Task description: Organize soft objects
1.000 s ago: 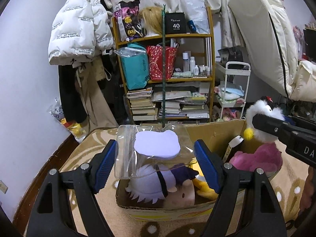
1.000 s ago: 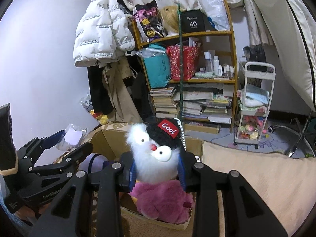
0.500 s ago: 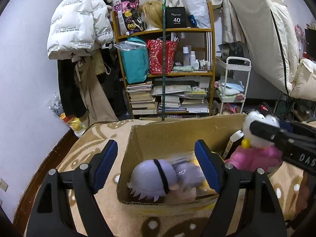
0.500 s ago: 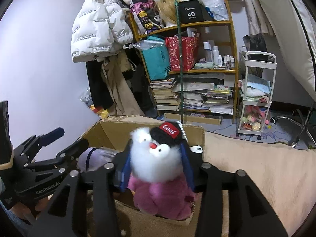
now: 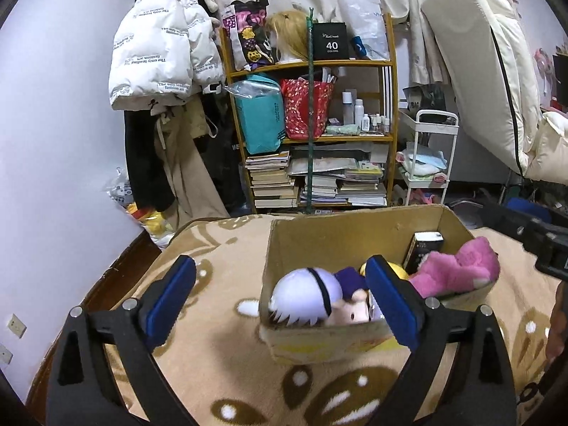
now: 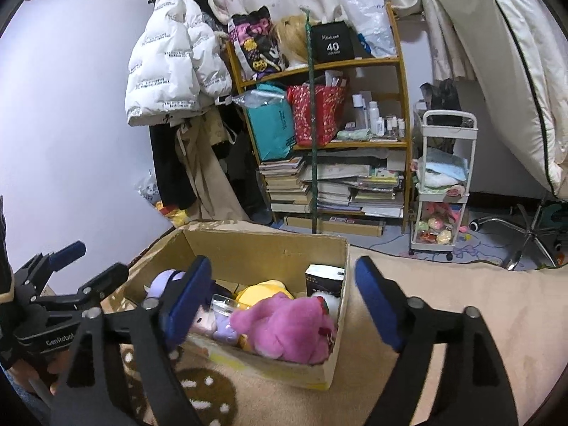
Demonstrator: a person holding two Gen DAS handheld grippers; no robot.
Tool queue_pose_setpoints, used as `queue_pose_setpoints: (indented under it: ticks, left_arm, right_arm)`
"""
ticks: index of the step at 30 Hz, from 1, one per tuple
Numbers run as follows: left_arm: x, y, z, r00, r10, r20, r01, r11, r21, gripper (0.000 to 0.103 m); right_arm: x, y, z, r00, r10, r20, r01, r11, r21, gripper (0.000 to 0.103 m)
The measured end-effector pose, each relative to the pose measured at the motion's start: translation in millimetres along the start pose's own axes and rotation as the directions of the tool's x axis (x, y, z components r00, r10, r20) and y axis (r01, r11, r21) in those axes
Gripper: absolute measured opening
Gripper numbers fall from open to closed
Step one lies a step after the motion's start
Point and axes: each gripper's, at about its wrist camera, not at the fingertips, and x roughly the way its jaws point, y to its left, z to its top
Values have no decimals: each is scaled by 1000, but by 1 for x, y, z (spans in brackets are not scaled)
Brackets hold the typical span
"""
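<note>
A cardboard box (image 5: 319, 234) stands on a beige blanket. Inside lie a lilac-haired doll (image 5: 305, 294) in a clear bag, a pink and white plush (image 6: 287, 326), a yellow plush (image 6: 262, 289) and a small black carton (image 6: 325, 278). My left gripper (image 5: 280, 269) hovers just before the box's near left corner. Its jaws are opening and no pad touches anything. My right gripper (image 6: 284, 266) hangs over the near side of the box (image 6: 262, 248). Its jaws are also opening, clear of the pink plush (image 5: 454, 273) below. The left gripper (image 6: 96, 261) shows at the left of the right wrist view.
The beige patterned blanket (image 5: 220, 319) ends at a wooden edge (image 5: 117, 269) on the left. Beyond stand a crowded bookshelf (image 5: 319, 135), hanging coats (image 5: 159, 53), a white trolley (image 6: 443, 184) and a leaning mattress (image 5: 479, 71). A chair base (image 6: 525, 227) sits on the floor at right.
The bagged doll left my left gripper and now lies in the box. My right gripper let go of the white and pink plush, which lies in the box. Both grippers widened and drew back.
</note>
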Motion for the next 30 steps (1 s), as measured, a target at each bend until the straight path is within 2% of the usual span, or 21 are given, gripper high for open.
queue_pose_setpoints:
  ticks: [4,12,17,30]
  left_arm:
    - [-19,2,-3,1000,0,15,0,1000,5,100]
    - [-60,3,-4,997,22,73,-24,999,30,101]
    - [-82,14,-5,998,-12,56,13,1000,-22,101]
    - [-140,39,-20,993,31,112,-24,997,-67,101]
  right_arm:
    - [-22,2,2,999,-4,41,2,1000,31,103]
    - [-66,7,5,996,-25,89,23,999,30,103]
    - [-90,10,3,994,-42,97,41,999,8,103]
    - [-140,28,-12,989,-47,140,53,998,-42,103]
